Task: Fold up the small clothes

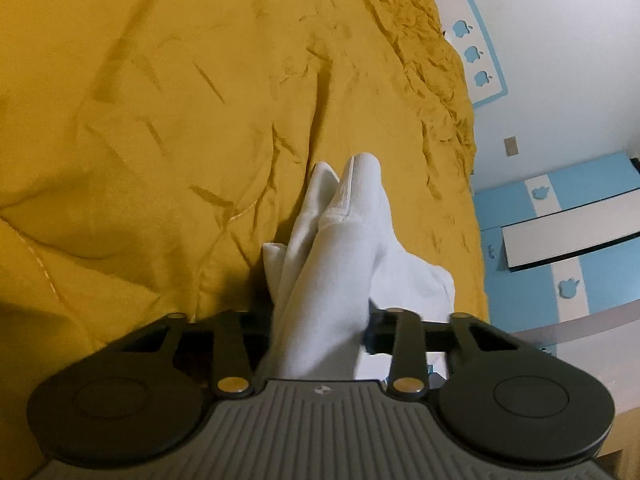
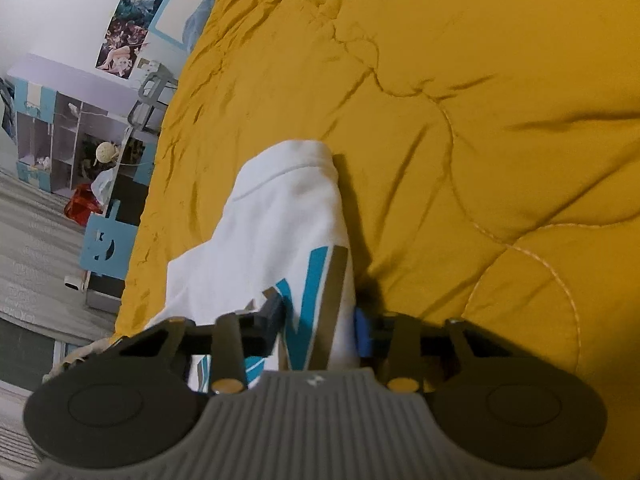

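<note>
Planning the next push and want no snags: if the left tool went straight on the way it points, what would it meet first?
The left tool is already shut on the white garment, which runs ahead along that line. Beyond its far end lies the yellow quilt, probably the first contact, though depth is unclear.

bed: wrinkled mustard-yellow quilted cover (image 1: 200, 120) | wall: white, blue apple cut-outs (image 1: 474, 53), colourful posters (image 2: 128, 20) | furniture: pale lilac-and-blue cubby shelf (image 2: 60, 120) | floor: grey planks (image 2: 36, 240)
</note>
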`<state>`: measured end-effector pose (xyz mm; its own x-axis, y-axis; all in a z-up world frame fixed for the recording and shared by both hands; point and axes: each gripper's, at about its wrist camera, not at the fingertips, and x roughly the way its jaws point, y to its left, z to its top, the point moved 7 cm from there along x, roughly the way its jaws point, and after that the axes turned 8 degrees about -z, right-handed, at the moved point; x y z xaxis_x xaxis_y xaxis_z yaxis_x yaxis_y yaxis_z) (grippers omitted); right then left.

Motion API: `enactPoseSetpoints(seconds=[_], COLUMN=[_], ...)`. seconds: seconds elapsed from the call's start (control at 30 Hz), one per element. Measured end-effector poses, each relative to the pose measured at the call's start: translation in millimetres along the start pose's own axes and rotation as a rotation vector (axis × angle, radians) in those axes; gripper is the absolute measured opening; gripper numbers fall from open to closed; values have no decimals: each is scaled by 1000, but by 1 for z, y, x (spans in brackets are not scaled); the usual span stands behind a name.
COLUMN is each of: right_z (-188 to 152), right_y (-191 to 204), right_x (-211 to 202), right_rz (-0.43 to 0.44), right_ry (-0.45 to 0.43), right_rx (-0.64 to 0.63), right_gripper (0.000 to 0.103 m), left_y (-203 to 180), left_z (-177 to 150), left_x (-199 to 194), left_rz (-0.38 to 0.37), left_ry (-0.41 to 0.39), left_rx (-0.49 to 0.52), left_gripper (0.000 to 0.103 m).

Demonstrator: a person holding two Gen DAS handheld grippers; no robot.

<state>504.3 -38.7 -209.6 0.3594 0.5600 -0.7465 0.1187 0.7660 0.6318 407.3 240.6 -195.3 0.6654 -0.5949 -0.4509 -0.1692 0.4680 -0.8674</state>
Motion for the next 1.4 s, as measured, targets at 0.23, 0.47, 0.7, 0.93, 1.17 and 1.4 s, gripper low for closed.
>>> enactPoseSetpoints(seconds=[0.23, 0.47, 0.7, 0.93, 1.17, 1.4], right_z=[0, -10, -31, -52, -67, -81], right_y=[26, 75, 92, 93, 72, 33], right_x=[-25, -86, -162, -257, -324, -329], right_rz=[14, 48, 116, 158, 151, 132], right_ry=[-79, -204, -300, -420, -452, -387], right_rx=[-89, -259, -302, -348, -344, -281], right_gripper=[11, 10, 10, 10, 10, 10], left_y=[-42, -104, -165, -220, -252, -229], left_z=[-12, -35, -70, -114, -149, -163], left_x=[-26, -68, -114, -134, -131, -112], left_rz=[41, 36, -41, -116, -155, -96], left_ry=[-90, -213, -274, -281, -233, -149], left_rx=[148, 305, 402, 480, 530, 509], left_gripper=[22, 22, 21, 21, 21, 21])
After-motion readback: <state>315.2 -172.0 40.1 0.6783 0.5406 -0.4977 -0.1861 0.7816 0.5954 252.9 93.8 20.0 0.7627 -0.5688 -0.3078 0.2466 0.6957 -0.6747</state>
